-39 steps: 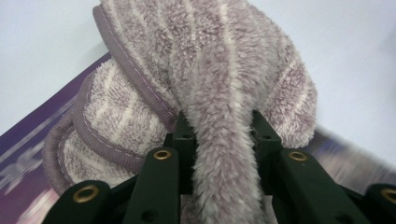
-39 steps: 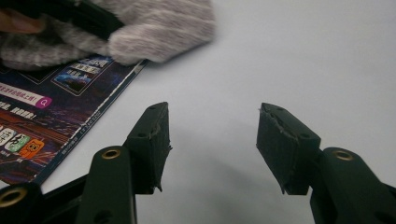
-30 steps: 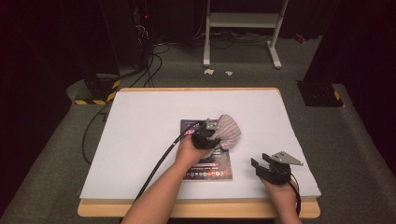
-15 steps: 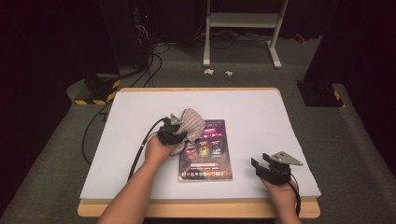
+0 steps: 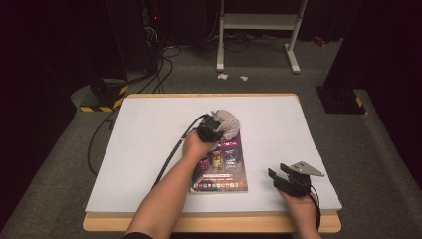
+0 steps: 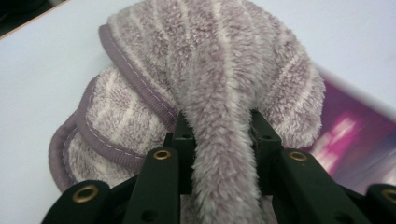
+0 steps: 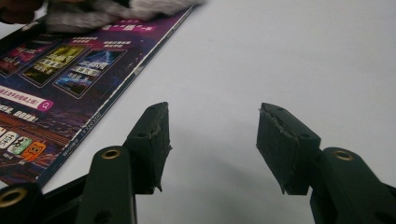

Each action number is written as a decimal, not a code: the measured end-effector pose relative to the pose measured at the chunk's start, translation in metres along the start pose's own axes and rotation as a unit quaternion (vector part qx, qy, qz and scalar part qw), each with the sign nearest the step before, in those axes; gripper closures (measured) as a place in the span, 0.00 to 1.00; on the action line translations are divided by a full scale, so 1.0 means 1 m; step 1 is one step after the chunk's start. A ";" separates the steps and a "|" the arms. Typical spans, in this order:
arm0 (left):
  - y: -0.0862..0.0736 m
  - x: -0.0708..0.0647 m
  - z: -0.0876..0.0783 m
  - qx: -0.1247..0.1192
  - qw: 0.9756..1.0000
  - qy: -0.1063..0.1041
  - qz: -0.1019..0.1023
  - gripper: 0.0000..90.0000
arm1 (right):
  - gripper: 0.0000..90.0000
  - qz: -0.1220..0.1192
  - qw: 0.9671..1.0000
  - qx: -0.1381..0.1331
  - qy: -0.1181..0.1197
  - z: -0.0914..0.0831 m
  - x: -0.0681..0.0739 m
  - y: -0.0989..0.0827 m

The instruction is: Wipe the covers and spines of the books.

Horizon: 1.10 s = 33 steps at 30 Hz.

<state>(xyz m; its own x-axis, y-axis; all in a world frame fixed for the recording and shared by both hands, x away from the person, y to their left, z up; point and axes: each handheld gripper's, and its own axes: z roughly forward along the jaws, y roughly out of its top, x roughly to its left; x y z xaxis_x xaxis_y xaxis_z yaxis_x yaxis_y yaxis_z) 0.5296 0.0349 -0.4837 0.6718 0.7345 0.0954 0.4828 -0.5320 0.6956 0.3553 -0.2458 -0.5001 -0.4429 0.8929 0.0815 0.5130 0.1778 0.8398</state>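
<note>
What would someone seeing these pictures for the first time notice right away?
Most striking is the fluffy striped cloth, bunched and pinched between the jaws of the left gripper near the middle of the white table. Just beneath it lies a glossy purple booklet, flat on the table with the cloth at its far end. At the near right, the right gripper rests with its jaws open and nothing between them.

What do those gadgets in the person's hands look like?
Both are black. The left gripper trails a black cable. The right gripper carries a grey three-cornered plate on top; its jaws end in flat, worn black pads. Forearms are bare.
</note>
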 end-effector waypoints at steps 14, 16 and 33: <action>-0.022 0.024 -0.017 0.001 1.000 0.021 -0.018 0.77 | 0.50 -0.002 1.000 0.000 0.004 0.000 0.000 0.000; -0.033 0.042 -0.028 0.008 0.999 0.035 -0.031 0.77 | 0.50 -0.002 1.000 0.001 0.002 0.000 0.000 0.000; -0.032 0.048 -0.029 0.019 0.998 0.059 -0.031 0.78 | 0.51 -0.016 1.000 0.001 -0.006 0.000 0.004 -0.001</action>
<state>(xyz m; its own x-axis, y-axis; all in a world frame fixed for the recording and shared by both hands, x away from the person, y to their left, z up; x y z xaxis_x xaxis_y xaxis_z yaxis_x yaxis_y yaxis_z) 0.5302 0.0996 -0.4812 0.5710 0.8093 0.1378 0.5431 -0.4983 0.6759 0.3530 -0.2422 -0.5004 -0.4507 0.8914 0.0476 0.4995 0.2076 0.8411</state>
